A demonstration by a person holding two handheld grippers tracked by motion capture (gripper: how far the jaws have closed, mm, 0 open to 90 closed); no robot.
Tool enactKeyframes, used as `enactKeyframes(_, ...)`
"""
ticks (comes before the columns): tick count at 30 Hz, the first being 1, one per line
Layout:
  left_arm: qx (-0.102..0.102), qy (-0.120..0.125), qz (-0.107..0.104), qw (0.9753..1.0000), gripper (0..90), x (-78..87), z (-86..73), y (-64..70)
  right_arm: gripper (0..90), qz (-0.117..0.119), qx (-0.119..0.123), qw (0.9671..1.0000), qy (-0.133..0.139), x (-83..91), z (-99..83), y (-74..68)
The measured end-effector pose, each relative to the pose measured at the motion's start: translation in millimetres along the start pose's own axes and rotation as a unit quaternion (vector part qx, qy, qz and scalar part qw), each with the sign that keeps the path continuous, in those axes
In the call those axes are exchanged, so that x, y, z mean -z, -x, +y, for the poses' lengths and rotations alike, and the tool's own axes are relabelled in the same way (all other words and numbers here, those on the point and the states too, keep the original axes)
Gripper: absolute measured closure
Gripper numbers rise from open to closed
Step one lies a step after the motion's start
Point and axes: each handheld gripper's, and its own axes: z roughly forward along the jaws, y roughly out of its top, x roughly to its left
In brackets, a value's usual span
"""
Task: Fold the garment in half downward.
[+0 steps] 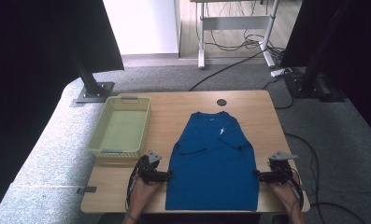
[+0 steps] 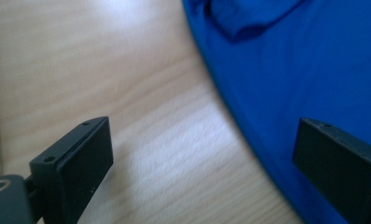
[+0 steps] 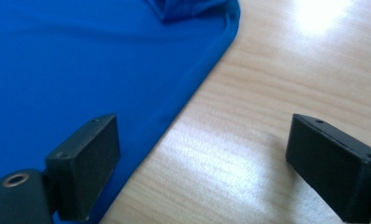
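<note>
Room: grey carpet floor [image 1: 47, 140], dark curtains to either side, a second desk frame [image 1: 234, 28] with trailing cables at the back.
Table: a light wooden table [image 1: 174, 112] with a small round dark port [image 1: 221, 102] near its far edge.
Basket: a pale yellow basket [image 1: 121, 127] stands on the left part of the table, empty as far as can be seen, apart from the cloth.
Left gripper: the left gripper [image 1: 164, 176] sits at the shirt's left edge; in the left gripper view its jaws stand wide apart, one over bare wood and one over blue cloth, with nothing pinched between them.
Shirt: a blue T-shirt [image 1: 213, 163] lies flat in the middle of the table, collar away from the person, hem at the near edge; both sleeves look folded inward over the chest.
Right gripper: the right gripper [image 1: 259, 176] mirrors it at the shirt's right edge, jaws likewise wide, straddling the side seam without closing.
Progress: judging by the tucked sleeves, the fold seems begun; the body is still full length, so the side grasps, the lengthwise folds and probably a move to the basket remain.
In the way: nothing lies on the cloth or between it and the basket; the thin flat edge may be hard to catch off the wood.
</note>
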Motion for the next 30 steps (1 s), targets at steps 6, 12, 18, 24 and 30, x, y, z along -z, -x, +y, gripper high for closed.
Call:
enactKeyframes(6,-0.005,0.008,0.002,1.0,5.4,-6.9,15.0,3.0,10.5,0.01,-0.001,0.9996,0.025,-2.8,17.3,-2.9)
enactKeyframes(12,-0.004,-0.008,0.018,0.9998,6.5,-21.2,11.6,0.3,11.1,0.0,0.015,0.9999,-0.008,-26.2,24.4,-7.2)
enactKeyframes(18,0.012,-0.007,0.014,0.9998,7.0,-12.3,1.1,1.0,11.3,-0.002,0.011,0.9999,0.0,-21.2,17.3,-10.6)
enactKeyframes(24,0.005,-0.01,0.004,0.9999,7.7,-0.6,-7.9,10.3,13.6,0.006,0.02,0.9998,0.003,-6.6,3.4,-17.4)
enactKeyframes(30,0.002,0.004,0.001,1.0,8.5,-11.8,17.8,8.5,17.0,0.016,0.004,0.9995,0.027,-5.0,18.6,-10.6)
